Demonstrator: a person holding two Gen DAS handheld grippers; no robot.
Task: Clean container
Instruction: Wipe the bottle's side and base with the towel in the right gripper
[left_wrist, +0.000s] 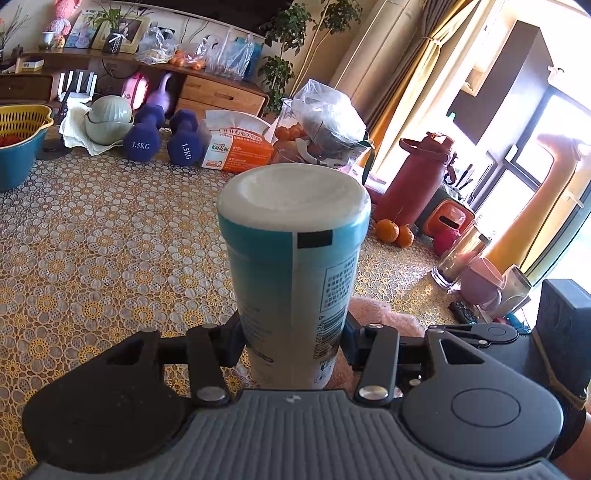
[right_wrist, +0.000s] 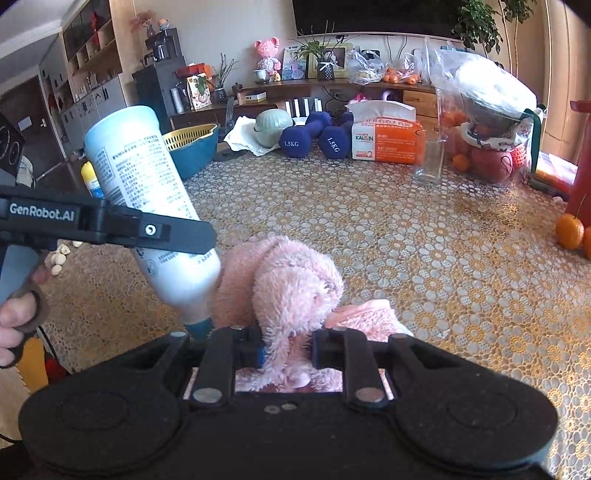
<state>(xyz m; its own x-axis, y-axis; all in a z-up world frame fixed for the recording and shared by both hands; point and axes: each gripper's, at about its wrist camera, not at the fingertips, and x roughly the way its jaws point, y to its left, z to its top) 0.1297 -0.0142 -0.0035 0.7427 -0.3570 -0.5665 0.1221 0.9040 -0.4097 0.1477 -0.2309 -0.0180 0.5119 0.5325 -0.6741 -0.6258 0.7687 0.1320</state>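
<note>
Left wrist view: your left gripper (left_wrist: 293, 345) was clamped on the container (left_wrist: 293, 258), which stood out ahead between its fingers. Right wrist view: your right gripper (right_wrist: 286, 349) was closed on the pink cloth (right_wrist: 291, 291); the container (right_wrist: 147, 206) hung tilted just to its left, apparently touching the cloth.

Sunlit window (left_wrist: 546, 155) with orange curtains (left_wrist: 532, 221), wooden cabinet (left_wrist: 221, 96), floral lace tablecloth (left_wrist: 110, 240).
</note>
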